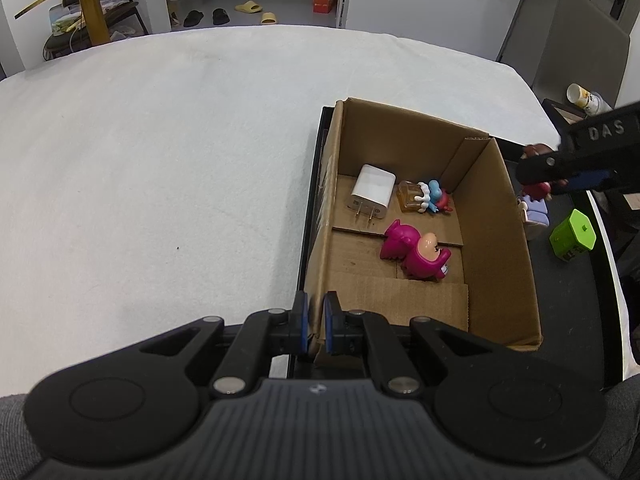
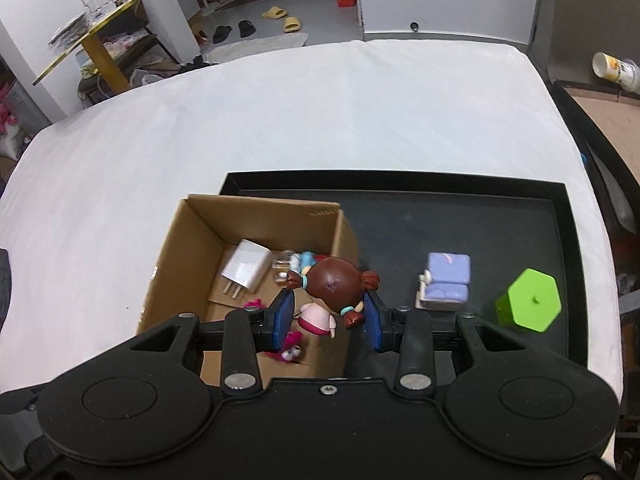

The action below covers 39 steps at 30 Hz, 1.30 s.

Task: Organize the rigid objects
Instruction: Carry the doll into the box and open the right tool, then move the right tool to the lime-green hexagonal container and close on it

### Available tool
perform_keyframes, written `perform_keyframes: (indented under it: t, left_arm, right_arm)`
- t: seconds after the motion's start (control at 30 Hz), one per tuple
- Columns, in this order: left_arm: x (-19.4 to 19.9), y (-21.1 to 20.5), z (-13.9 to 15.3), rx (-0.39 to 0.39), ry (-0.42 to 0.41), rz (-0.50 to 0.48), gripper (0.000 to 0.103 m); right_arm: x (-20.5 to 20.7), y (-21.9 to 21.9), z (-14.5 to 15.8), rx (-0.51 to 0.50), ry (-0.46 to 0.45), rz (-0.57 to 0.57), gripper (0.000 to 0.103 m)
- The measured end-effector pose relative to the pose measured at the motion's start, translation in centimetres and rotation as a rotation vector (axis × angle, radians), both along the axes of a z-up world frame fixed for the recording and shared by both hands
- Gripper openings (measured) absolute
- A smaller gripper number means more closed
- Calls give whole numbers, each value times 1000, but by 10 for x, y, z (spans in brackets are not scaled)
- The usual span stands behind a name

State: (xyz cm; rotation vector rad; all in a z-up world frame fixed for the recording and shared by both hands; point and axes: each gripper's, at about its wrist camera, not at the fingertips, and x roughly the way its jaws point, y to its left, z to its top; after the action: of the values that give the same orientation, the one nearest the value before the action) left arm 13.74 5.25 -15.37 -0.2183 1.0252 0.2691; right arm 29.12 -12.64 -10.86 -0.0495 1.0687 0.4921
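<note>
Cardboard box [image 1: 496, 240] wall pinched in left gripper [image 1: 316, 322] jaws; right gripper [image 2: 329, 312], marked "DAS", clamps brown-haired doll [image 2: 334, 284]. Green block [image 2: 530, 300] at 3 o'clock.

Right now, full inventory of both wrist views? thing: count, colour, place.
cardboard box: 1, brown, open, on left part of tray
tray: 1, black, on white cover
charger: 1, white, in box, far corner
small clear-amber item: 1, in box beside charger
blue-haired figurine: 1, blue and red, in box, lying down
pink figurine: 1, magenta, in box, lying down
brown-haired doll: 1, brown hair, pink dress, in right gripper, above box's right wall
lilac figure: 1, on tray, right of box
green hexagonal block: 1, on tray, right side
left gripper: shut on box's near wall
right gripper: shut on doll
</note>
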Motion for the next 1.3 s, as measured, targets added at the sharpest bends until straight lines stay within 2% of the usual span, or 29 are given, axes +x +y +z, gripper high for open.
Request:
perform_keyframes:
  t: [0.5,0.8,1.3]
  left_arm:
    - [-1,0,1,3,-1,-1,8]
    - [-1,-1,1,7,1,-2,8]
    - [-1,-2,1,14,3,-2,8]
  right_arm:
    - [-2,29,2,34,-15,57,40]
    - [1,-4,7,57,-17,-6,40]
    - [14,-59,-5,52,-4,-106,42]
